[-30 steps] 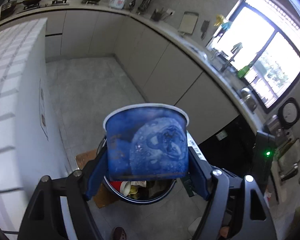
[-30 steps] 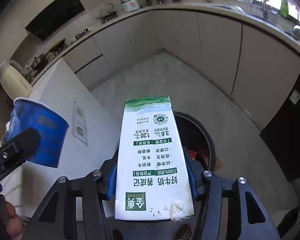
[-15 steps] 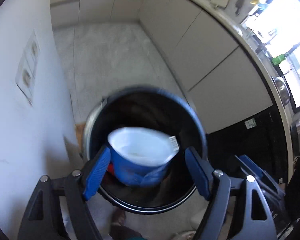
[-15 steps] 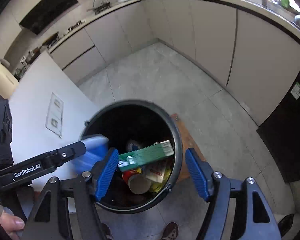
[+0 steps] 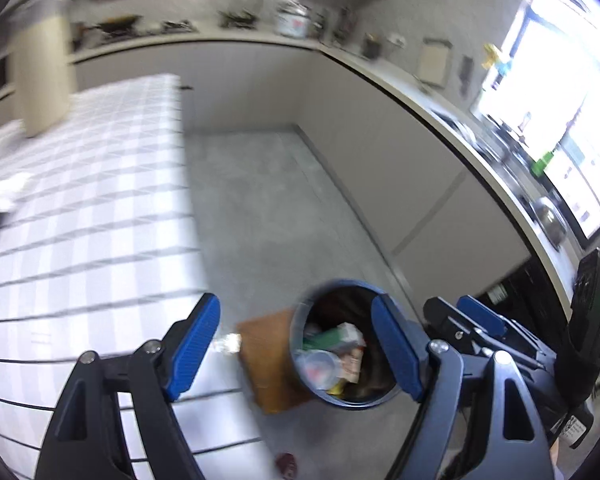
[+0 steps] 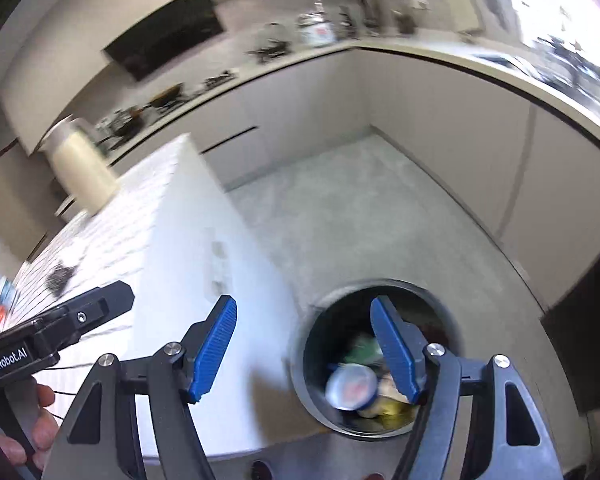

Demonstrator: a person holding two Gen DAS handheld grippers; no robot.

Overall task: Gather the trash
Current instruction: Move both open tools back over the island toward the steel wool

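Left gripper and right gripper — jaws wide, empty — above the trash bin holding discarded packaging.

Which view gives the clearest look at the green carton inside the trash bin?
The left wrist view: the green carton lies in plain sight among the rubbish in the trash bin, with its green side legible. In the right wrist view it is only a blurred green patch, partly behind a pad of the right tongs.
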